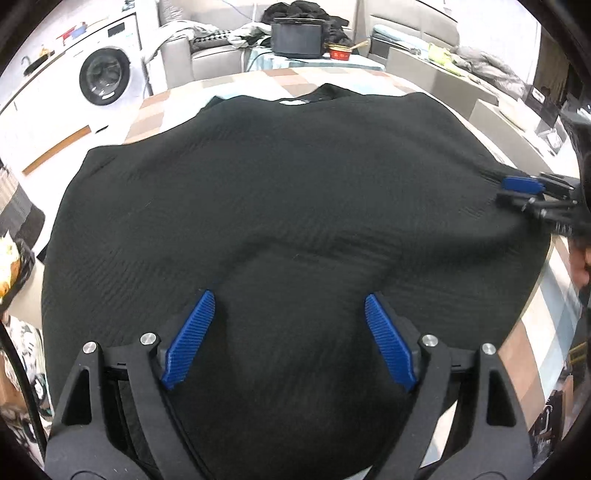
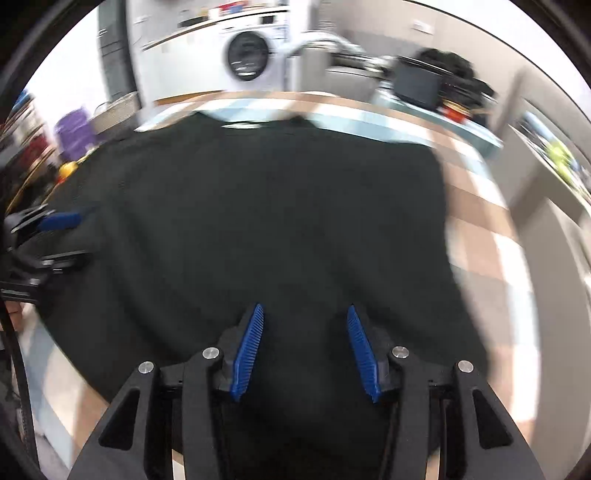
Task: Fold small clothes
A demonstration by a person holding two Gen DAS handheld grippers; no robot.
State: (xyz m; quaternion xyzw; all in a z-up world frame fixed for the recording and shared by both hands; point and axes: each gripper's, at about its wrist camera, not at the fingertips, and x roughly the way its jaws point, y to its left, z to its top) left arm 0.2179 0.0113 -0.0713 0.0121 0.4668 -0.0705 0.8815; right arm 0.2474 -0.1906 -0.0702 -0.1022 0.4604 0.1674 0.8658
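A black ribbed garment (image 1: 280,192) lies spread flat on the table, collar at the far side. It also fills the right wrist view (image 2: 280,221). My left gripper (image 1: 290,299) is open, its blue pads apart, just above the garment's near hem. My right gripper (image 2: 304,312) is open over the garment's near edge; that view is blurred. In the left wrist view the right gripper (image 1: 517,190) reaches over the garment's right edge. In the right wrist view the left gripper (image 2: 61,236) is at the garment's left edge.
The table (image 1: 170,107) has a checked cloth in tan, white and pale blue. A washing machine (image 1: 107,77) stands at the back left. A dark box (image 1: 297,35) and a red bowl (image 1: 340,51) sit behind the table, with sofas beyond.
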